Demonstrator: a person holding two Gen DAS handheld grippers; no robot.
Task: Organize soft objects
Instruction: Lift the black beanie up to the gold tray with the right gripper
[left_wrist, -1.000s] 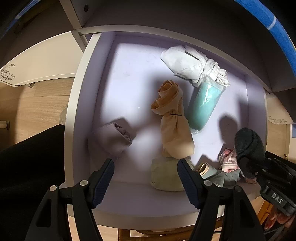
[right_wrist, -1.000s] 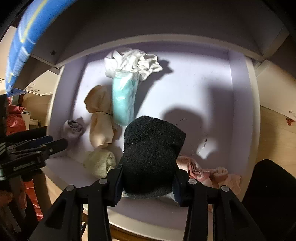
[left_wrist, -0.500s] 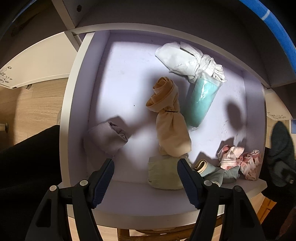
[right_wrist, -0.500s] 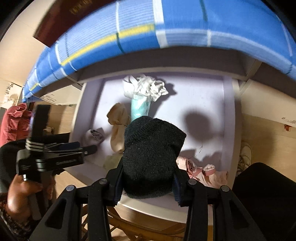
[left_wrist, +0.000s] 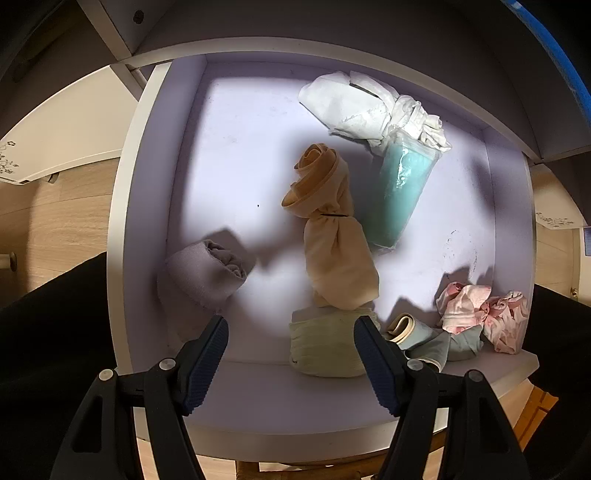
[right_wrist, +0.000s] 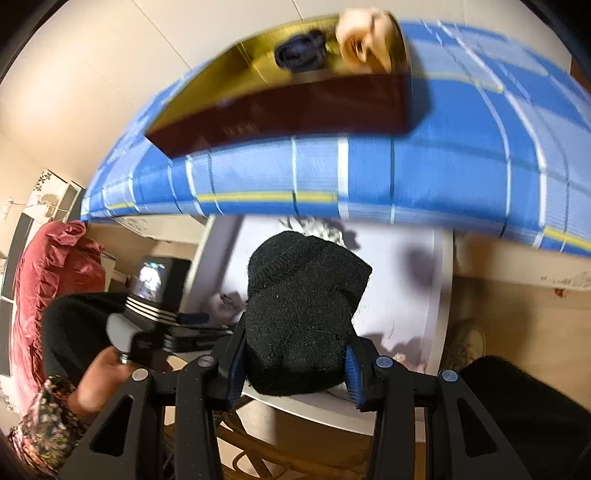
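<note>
- the right hand-held gripper (right_wrist: 295, 363) was pinching a rolled black sock (right_wrist: 303, 314) between its blue pads, holding it in the air in front of the open drawer (left_wrist: 147, 192).
- the sock looked light, thick and fuzzy; it would likely squash rather than slip, so a grip across its fat middle seemed safest.
- the left hand-held gripper (left_wrist: 291, 350) hung spread and empty, pointing down over the drawer's front edge.
- in the drawer lay a tan stocking bundle (left_wrist: 332, 240), tied at the waist, a smooth grey roll (left_wrist: 203, 273), a ribbed pale green roll (left_wrist: 325, 347), a glossy teal packet (left_wrist: 402, 195) and crumpled pink cloth (left_wrist: 480, 314).
- all looked soft and limp, apart from the crinkly packet.
</note>
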